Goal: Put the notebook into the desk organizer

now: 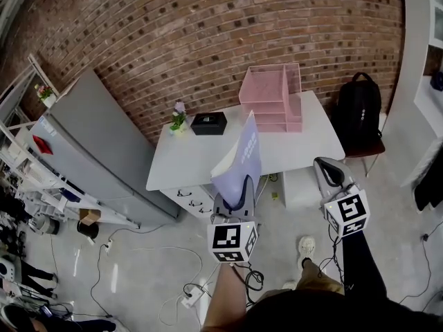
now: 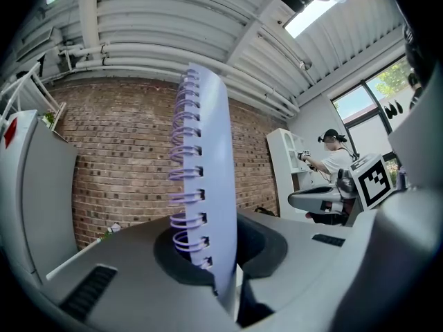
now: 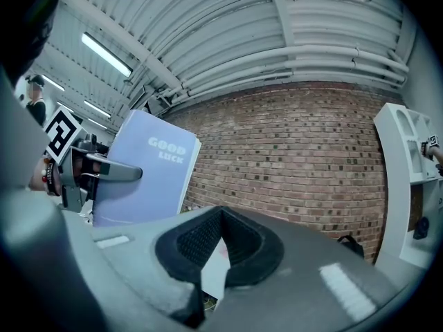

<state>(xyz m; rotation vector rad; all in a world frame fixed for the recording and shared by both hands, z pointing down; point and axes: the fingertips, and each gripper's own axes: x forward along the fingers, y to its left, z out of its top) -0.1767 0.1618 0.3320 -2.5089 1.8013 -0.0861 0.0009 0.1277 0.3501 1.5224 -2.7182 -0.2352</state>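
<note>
We note the left gripper [image 1: 238, 189] clamped on the lower edge of the notebook [image 1: 243, 154], which is held in the air just short of the table [image 1: 185, 163]. Its long axis is upright and its spiral runs vertically, with the printed cover toward the right gripper [image 1: 328, 169], whose jaws are together and empty. The organizer [image 1: 271, 95] stands on the table's far side.

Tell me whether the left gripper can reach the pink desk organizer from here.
Probably, once nearer: the left gripper, shut on the notebook, faces bare white table before the pink desk organizer; the black box sits aside.
</note>
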